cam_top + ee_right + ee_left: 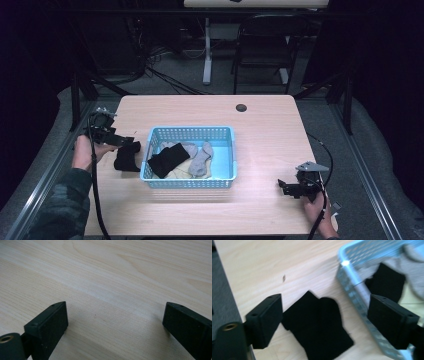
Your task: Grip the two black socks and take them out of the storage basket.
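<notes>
A black sock [127,157] [319,325] lies flat on the wooden table just left of a light blue basket [190,131] [352,287]. My left gripper [131,140] [325,302] hovers over that sock with its jaws wide apart; the sock lies between them and the pads do not press on it. Inside the basket lie another black sock [167,159], a grey sock [200,157] and a pale yellow one [180,172]. My right gripper [283,186] [115,307] rests open near the table's front right, over bare wood.
The table [260,135] has a round cable hole [241,107] near its far edge. A dark chair [265,45] and a table leg stand beyond it. Metal frame rails run along both sides of the table.
</notes>
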`<state>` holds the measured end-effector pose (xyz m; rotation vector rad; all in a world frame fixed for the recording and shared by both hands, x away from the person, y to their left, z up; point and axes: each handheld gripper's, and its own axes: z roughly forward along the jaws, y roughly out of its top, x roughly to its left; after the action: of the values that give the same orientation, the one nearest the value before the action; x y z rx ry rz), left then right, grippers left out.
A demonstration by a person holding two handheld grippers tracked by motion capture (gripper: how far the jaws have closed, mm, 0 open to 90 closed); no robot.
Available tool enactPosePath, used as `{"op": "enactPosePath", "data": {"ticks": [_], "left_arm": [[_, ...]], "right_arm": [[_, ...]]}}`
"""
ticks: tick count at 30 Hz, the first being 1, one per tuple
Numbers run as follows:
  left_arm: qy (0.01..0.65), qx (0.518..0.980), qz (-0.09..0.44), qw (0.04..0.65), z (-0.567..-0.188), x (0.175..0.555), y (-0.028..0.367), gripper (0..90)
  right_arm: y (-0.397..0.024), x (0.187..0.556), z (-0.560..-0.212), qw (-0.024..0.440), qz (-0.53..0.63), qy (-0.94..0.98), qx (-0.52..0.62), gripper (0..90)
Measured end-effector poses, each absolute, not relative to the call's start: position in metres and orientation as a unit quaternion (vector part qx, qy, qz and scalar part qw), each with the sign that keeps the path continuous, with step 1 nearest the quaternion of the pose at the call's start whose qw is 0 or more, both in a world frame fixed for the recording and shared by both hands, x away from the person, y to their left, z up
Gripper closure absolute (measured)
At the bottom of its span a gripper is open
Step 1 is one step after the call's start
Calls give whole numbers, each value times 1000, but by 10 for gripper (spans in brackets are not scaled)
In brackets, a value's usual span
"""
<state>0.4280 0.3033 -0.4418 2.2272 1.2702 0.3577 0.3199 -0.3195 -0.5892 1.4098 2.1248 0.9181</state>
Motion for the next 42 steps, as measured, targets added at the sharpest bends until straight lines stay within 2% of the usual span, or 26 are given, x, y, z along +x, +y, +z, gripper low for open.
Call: {"op": "enactPosePath", "data": {"ticks": [3, 10, 24, 38, 42], "left_arm": [[441, 836, 143, 292, -419, 420, 290, 0], [398, 851, 144, 311, -402, 412, 263, 0], [353, 878, 128, 297, -417, 415, 220, 0], [303, 911, 83, 267, -439, 419, 188, 5], [297, 920, 72, 245, -449, 421, 183, 52]], "right_arm": [[-319, 320, -589, 214, 331, 766, 508, 55], [-320, 320, -589, 215, 330, 766, 508, 55], [-320, 320, -589, 215, 328, 768, 507, 55], [-320, 320, -589, 215, 328, 768, 507, 55], [-320, 320, -589, 215, 328, 767, 507, 54]]}}
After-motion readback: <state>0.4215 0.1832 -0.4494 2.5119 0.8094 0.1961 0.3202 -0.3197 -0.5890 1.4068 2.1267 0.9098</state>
